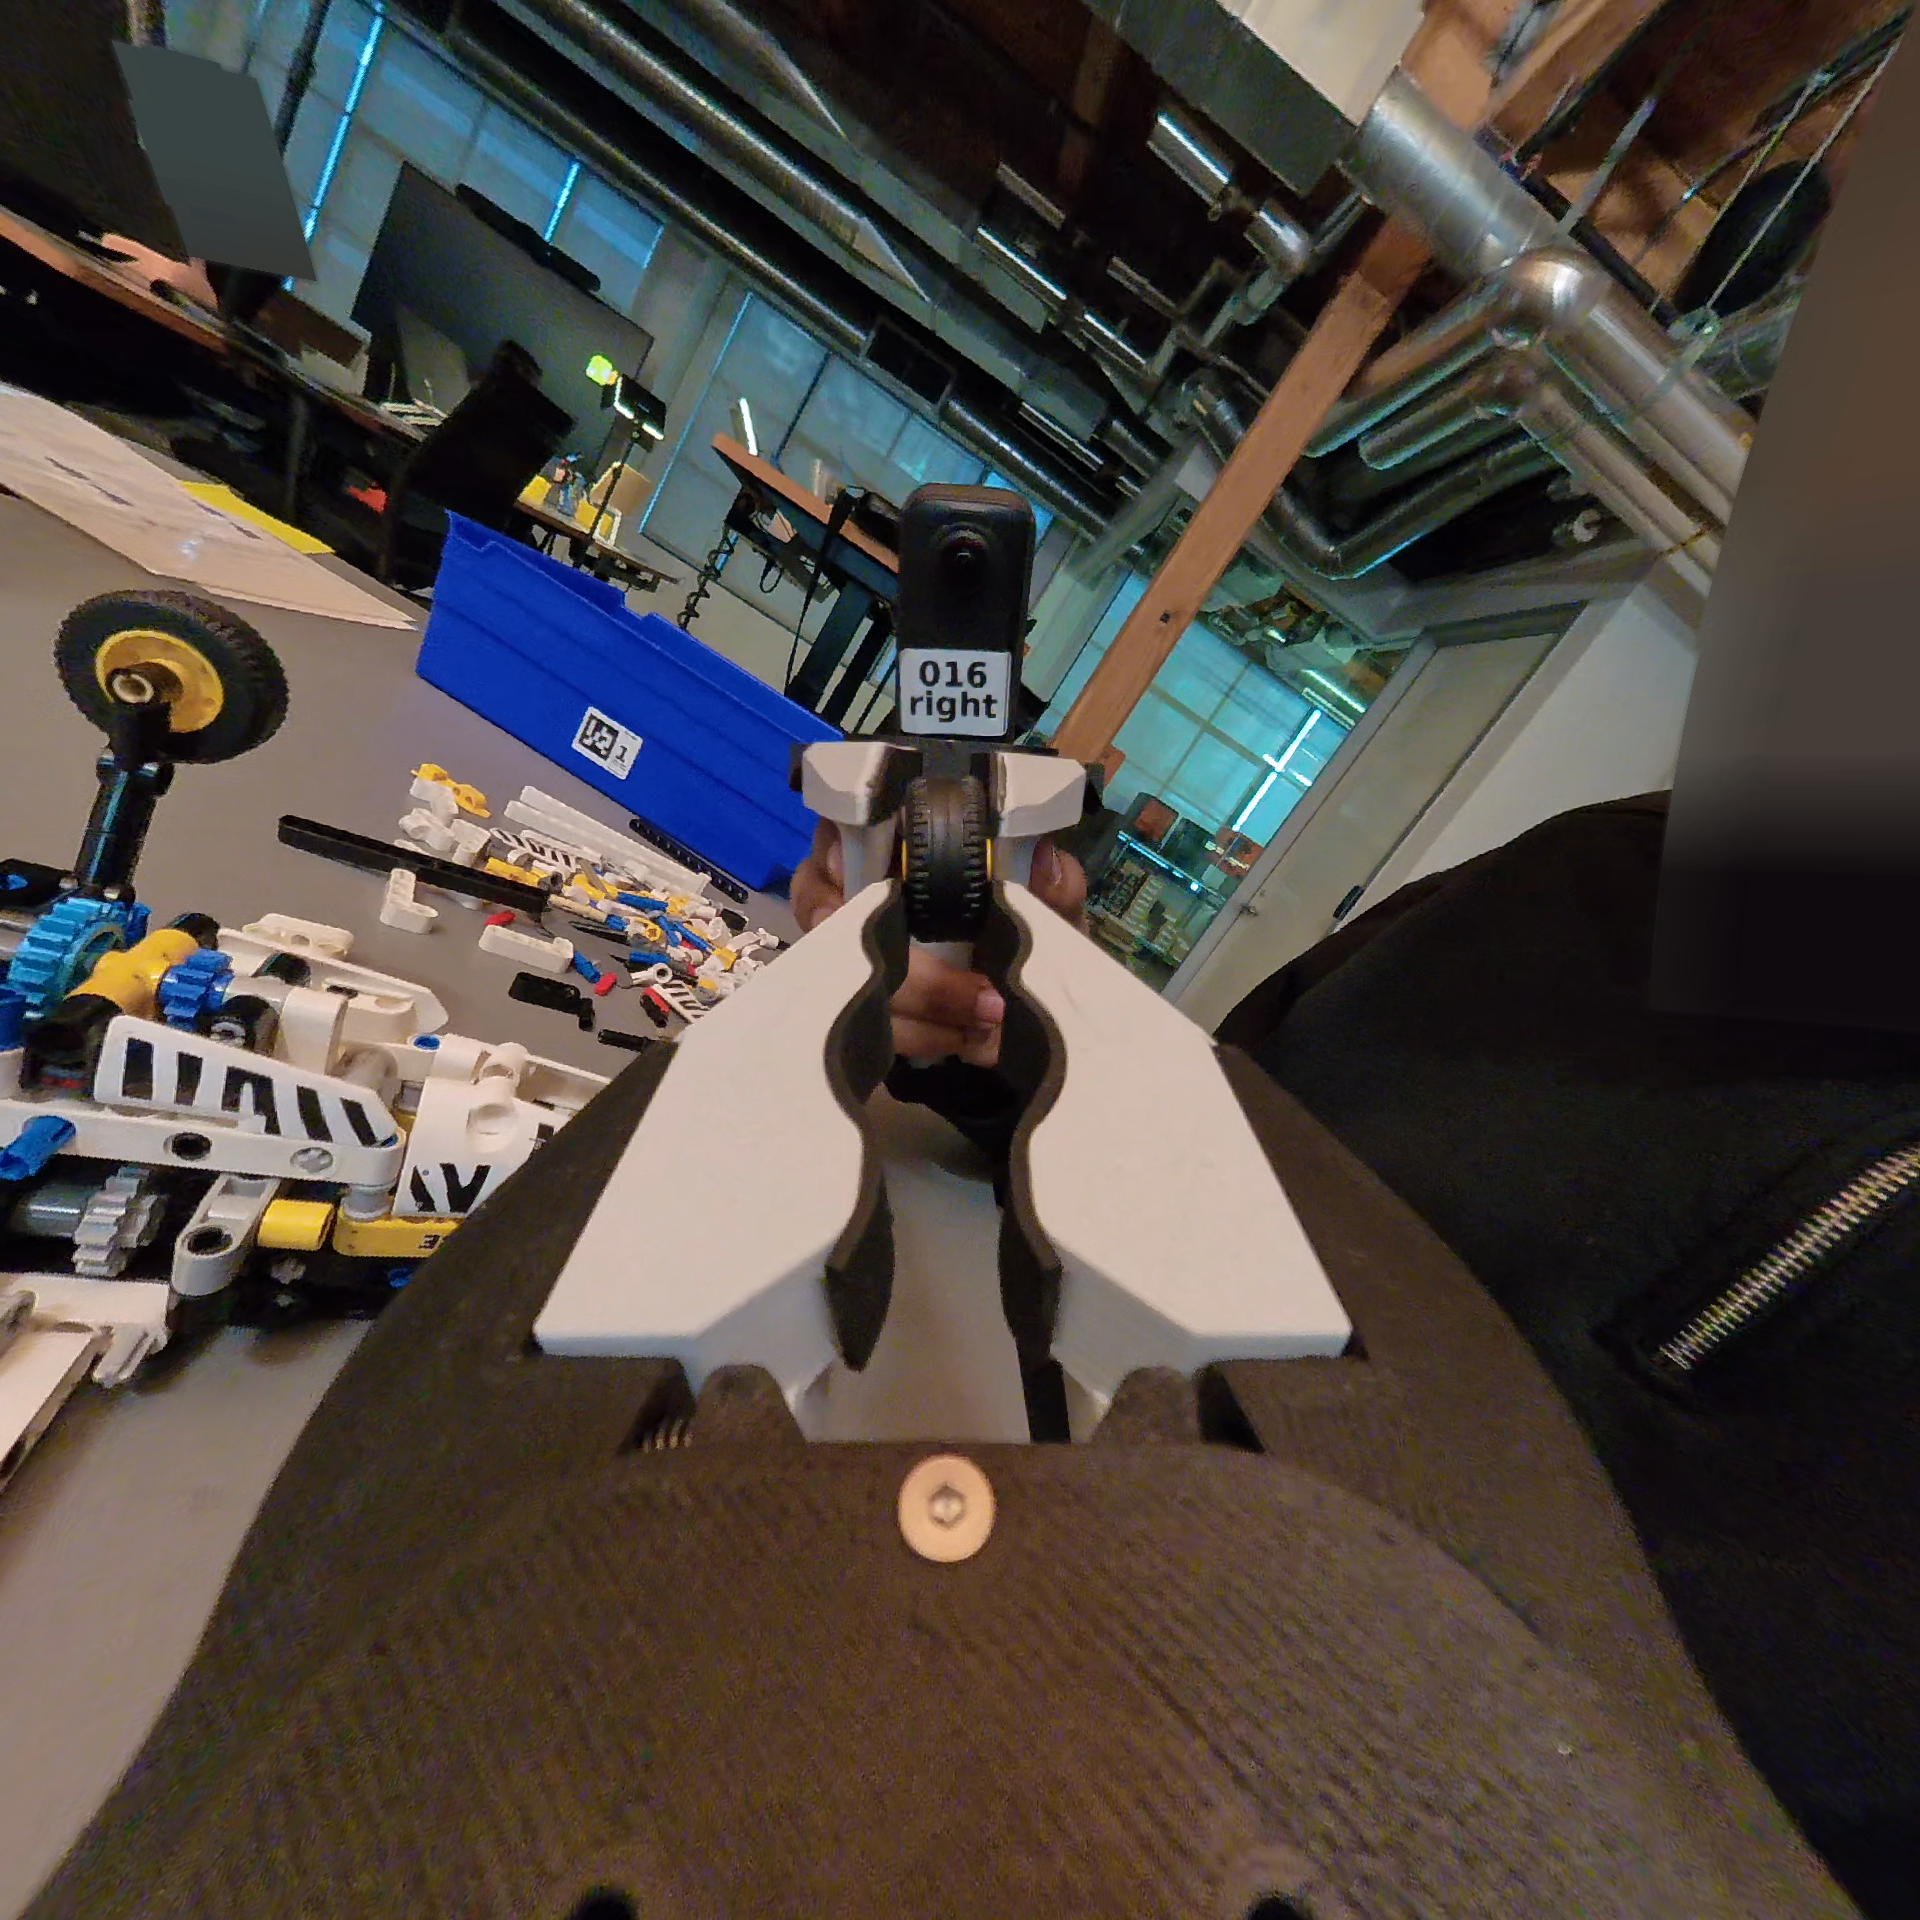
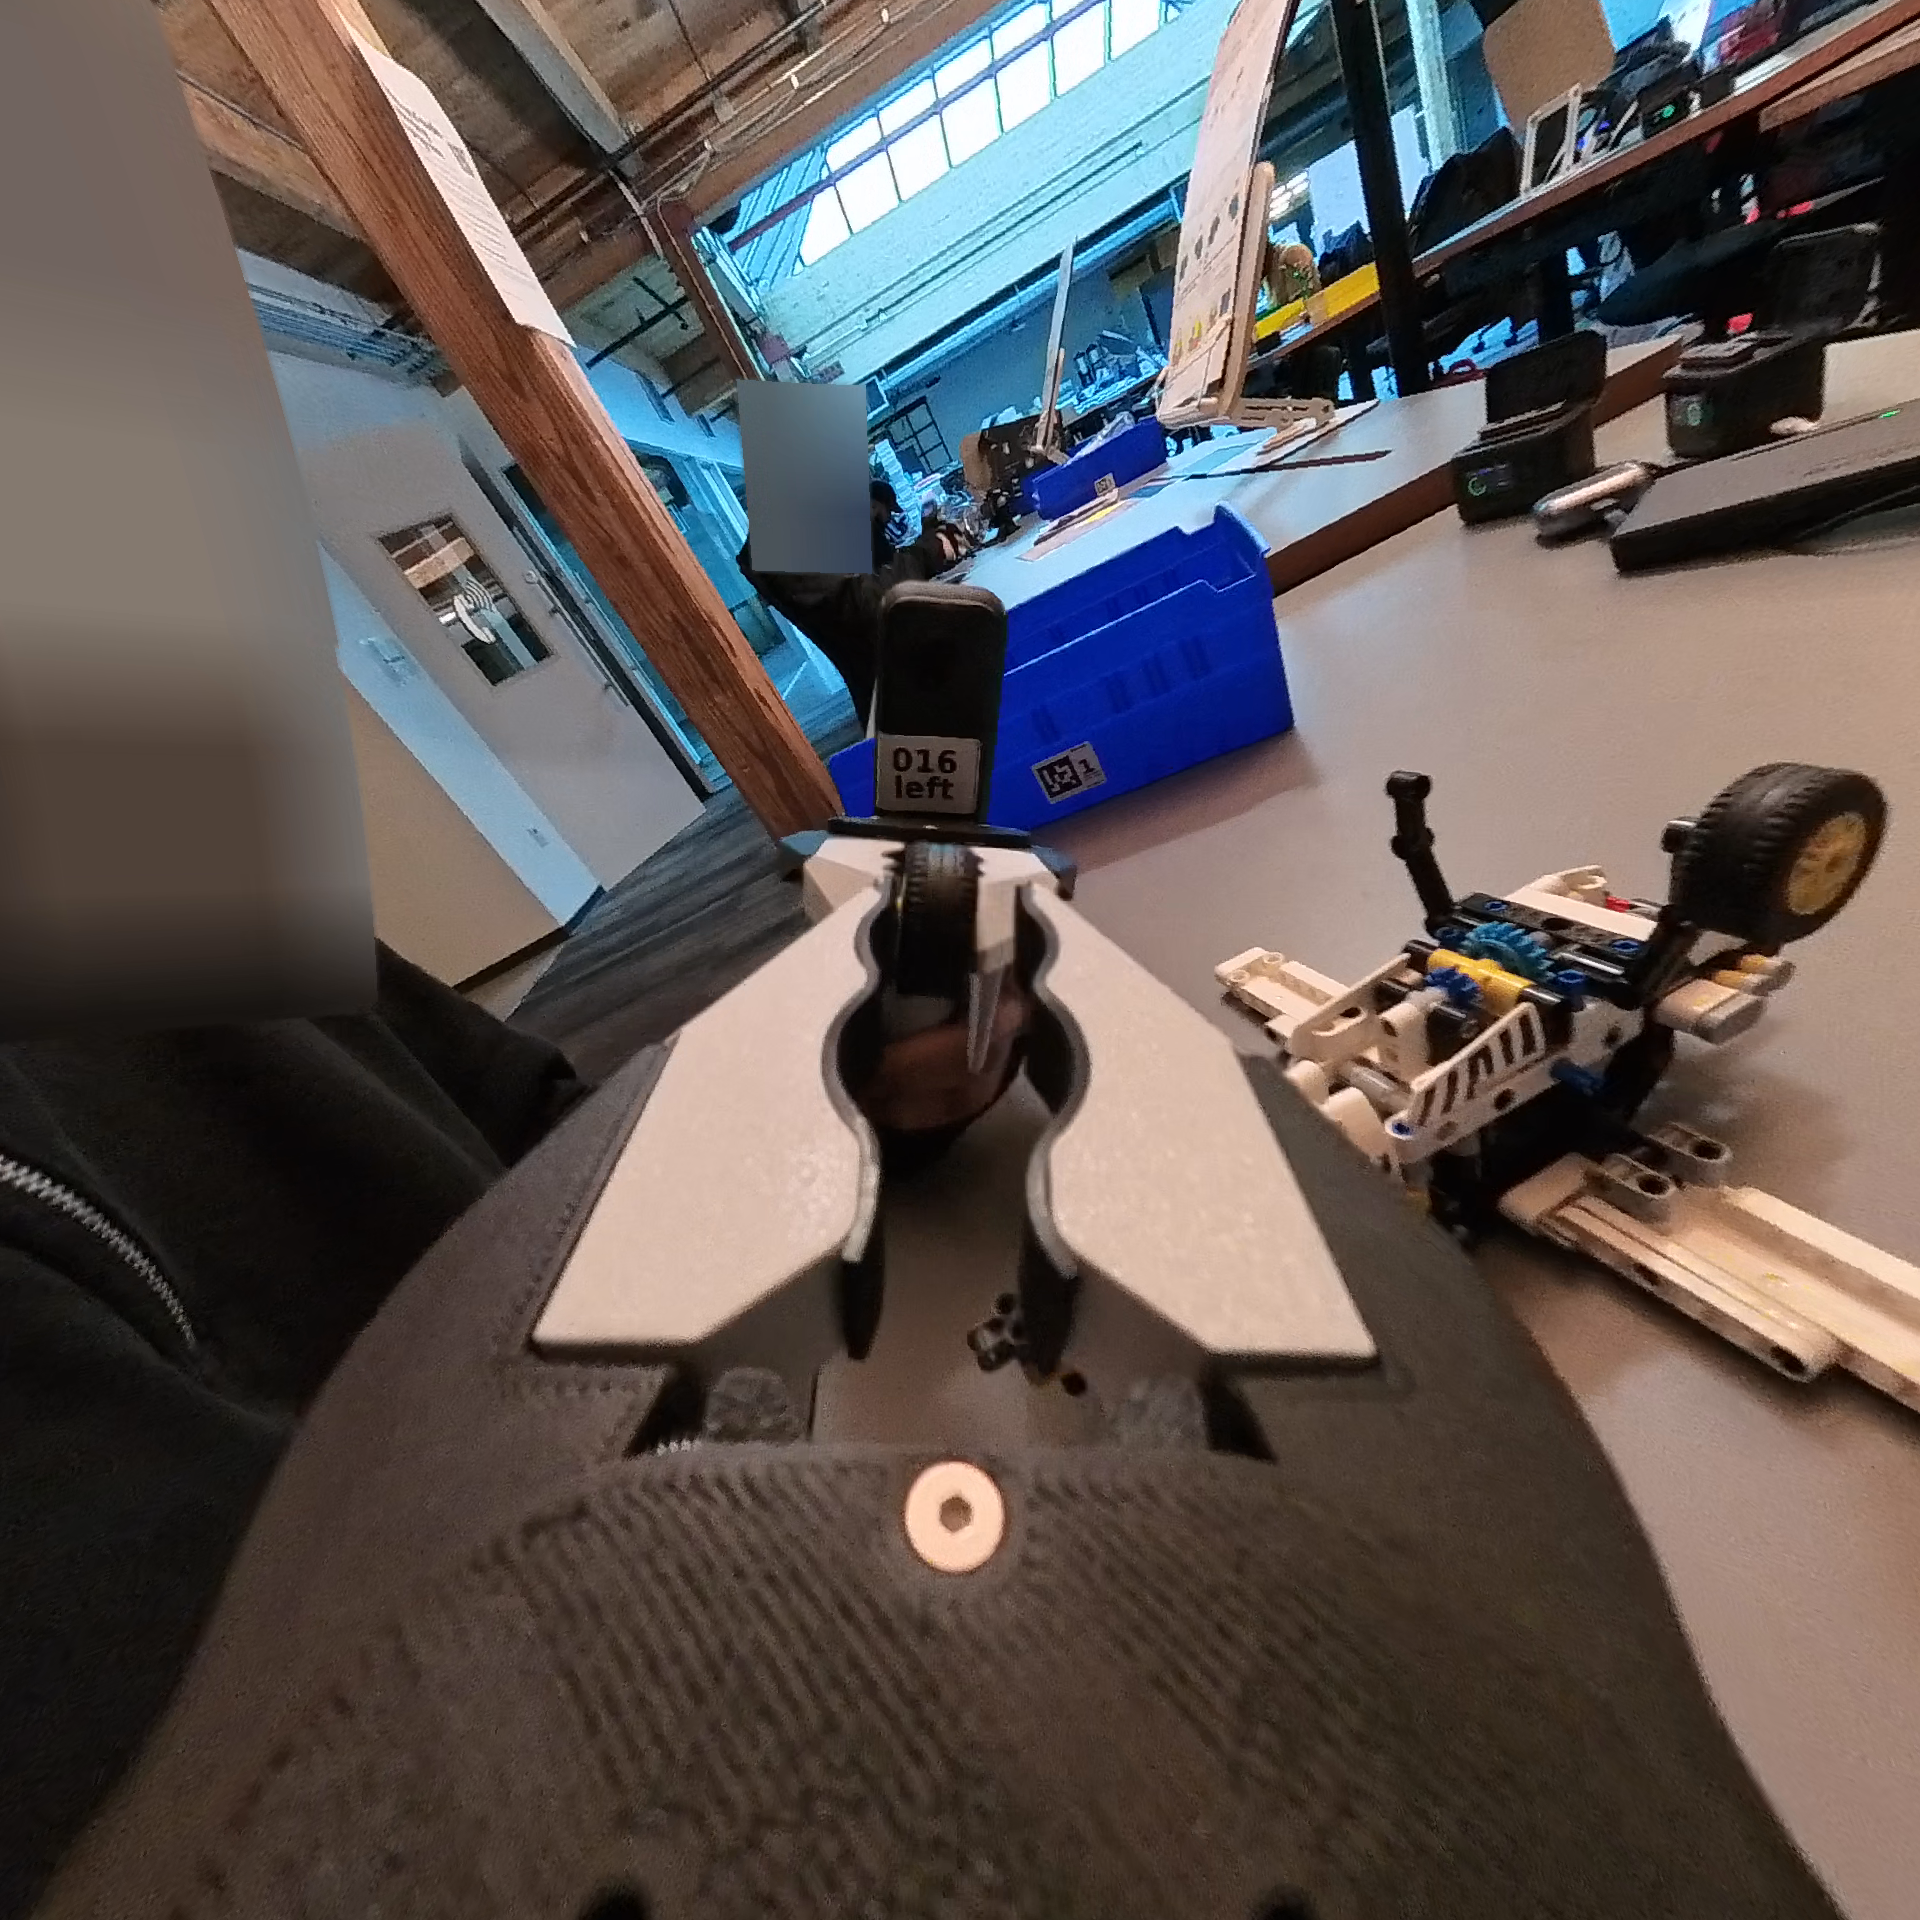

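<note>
Workshop: exposed ducts (image 1: 1538,312), workbenches (image 2: 1558,499), parts bins (image 1: 582,665)

Left claw (image 1: 943,914), right claw (image 2: 935,925) tip-to-tip, both narrowed.

Two tools face each other tip to tip above the worktop (image 1: 343,727) edge, a small wheel (image 1: 943,862) between both pairs of fingertips. Left of the left tool (image 1: 943,935), a brick-built vehicle (image 1: 239,1091) on the worktop; beyond it, scattered loose pieces (image 1: 582,914); behind those, an open bin (image 1: 613,686). In the right wrist view, the vehicle right of the right tool (image 2: 935,935), the bin behind.
</note>
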`<state>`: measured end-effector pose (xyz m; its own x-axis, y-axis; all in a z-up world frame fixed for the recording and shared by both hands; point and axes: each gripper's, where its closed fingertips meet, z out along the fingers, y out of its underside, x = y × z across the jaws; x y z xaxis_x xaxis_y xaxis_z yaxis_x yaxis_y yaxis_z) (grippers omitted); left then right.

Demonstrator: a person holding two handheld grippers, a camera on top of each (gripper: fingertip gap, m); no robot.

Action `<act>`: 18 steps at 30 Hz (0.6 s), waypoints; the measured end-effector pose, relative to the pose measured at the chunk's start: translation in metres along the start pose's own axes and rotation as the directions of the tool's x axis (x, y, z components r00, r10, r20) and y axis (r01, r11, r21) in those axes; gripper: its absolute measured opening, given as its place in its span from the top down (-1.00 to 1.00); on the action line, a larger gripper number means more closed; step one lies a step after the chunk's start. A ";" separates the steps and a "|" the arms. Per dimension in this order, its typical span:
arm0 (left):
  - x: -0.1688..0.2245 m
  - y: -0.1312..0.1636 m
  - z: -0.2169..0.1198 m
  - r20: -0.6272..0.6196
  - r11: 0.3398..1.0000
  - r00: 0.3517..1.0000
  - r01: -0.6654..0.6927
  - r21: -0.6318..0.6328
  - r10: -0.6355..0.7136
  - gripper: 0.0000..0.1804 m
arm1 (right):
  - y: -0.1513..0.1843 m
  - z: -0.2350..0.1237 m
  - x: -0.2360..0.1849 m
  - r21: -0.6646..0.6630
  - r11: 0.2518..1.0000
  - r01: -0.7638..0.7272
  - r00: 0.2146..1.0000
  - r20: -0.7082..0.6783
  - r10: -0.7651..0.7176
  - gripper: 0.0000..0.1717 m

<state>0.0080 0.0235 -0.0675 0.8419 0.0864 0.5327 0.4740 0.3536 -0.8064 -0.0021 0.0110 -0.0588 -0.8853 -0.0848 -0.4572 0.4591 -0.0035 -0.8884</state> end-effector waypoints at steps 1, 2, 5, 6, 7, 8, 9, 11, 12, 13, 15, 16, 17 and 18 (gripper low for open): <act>0.000 -0.001 -0.001 -0.004 1.000 1.000 0.003 0.004 -0.003 0.91 | 0.001 -0.002 0.000 -0.013 1.000 0.005 1.000 0.001 -0.005 0.78; 0.000 -0.001 -0.001 -0.002 1.000 1.000 0.007 0.004 -0.007 0.91 | 0.004 -0.003 0.000 -0.034 0.999 0.010 1.000 0.001 -0.010 0.78; -0.004 0.004 0.000 0.024 1.000 1.000 -0.005 -0.026 0.005 0.90 | 0.013 -0.004 0.001 -0.093 0.995 0.046 0.999 -0.017 -0.048 0.84; -0.005 0.006 0.000 0.033 0.999 0.999 -0.008 -0.035 0.009 0.90 | 0.013 -0.005 0.002 -0.099 0.993 0.065 0.997 -0.030 -0.069 0.84; -0.006 0.006 0.000 0.039 0.999 0.999 -0.008 -0.037 0.010 0.90 | 0.014 -0.006 0.003 -0.110 0.990 0.084 0.995 -0.044 -0.089 0.84; -0.008 0.007 0.001 0.049 0.999 0.999 -0.010 -0.043 0.012 0.90 | 0.015 -0.006 0.005 -0.127 0.987 0.100 0.992 -0.065 -0.109 0.84; -0.011 0.008 0.001 0.071 0.999 0.997 -0.017 -0.052 0.021 0.90 | 0.016 -0.007 0.009 -0.144 0.983 0.117 0.987 -0.092 -0.131 0.84; -0.016 0.009 0.001 0.122 0.997 0.991 -0.043 -0.059 0.050 0.89 | 0.015 -0.009 0.014 -0.159 0.976 0.150 0.972 -0.155 -0.175 0.84; -0.019 0.008 0.002 0.154 0.997 0.986 -0.054 -0.055 0.062 0.89 | 0.013 -0.010 0.017 -0.159 0.973 0.169 0.961 -0.191 -0.198 0.84; -0.021 0.007 0.003 0.179 0.997 0.982 -0.062 -0.042 0.069 0.88 | 0.011 -0.010 0.019 -0.160 0.968 0.193 0.948 -0.226 -0.226 0.84; -0.024 0.004 0.004 0.211 0.998 0.976 -0.057 -0.007 0.057 0.88 | 0.008 -0.011 0.022 -0.166 0.956 0.240 0.919 -0.278 -0.279 0.84; -0.025 0.003 0.005 0.214 0.999 0.976 -0.052 0.008 0.049 0.88 | 0.008 -0.011 0.022 -0.164 0.954 0.249 0.913 -0.289 -0.288 0.84; -0.025 0.003 0.005 0.214 0.999 0.976 -0.045 0.019 0.040 0.88 | 0.007 -0.011 0.022 -0.156 0.956 0.249 0.911 -0.296 -0.286 0.84; -0.025 0.003 0.005 0.217 0.999 0.976 -0.041 0.025 0.035 0.88 | 0.007 -0.012 0.022 -0.147 0.958 0.246 0.911 -0.302 -0.280 0.84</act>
<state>-0.0128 0.0271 -0.0815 0.7817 0.2985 0.5475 0.4327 0.3726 -0.8209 -0.0189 0.0210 -0.0757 -0.9576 0.2243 -0.1807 0.2116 0.1222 -0.9697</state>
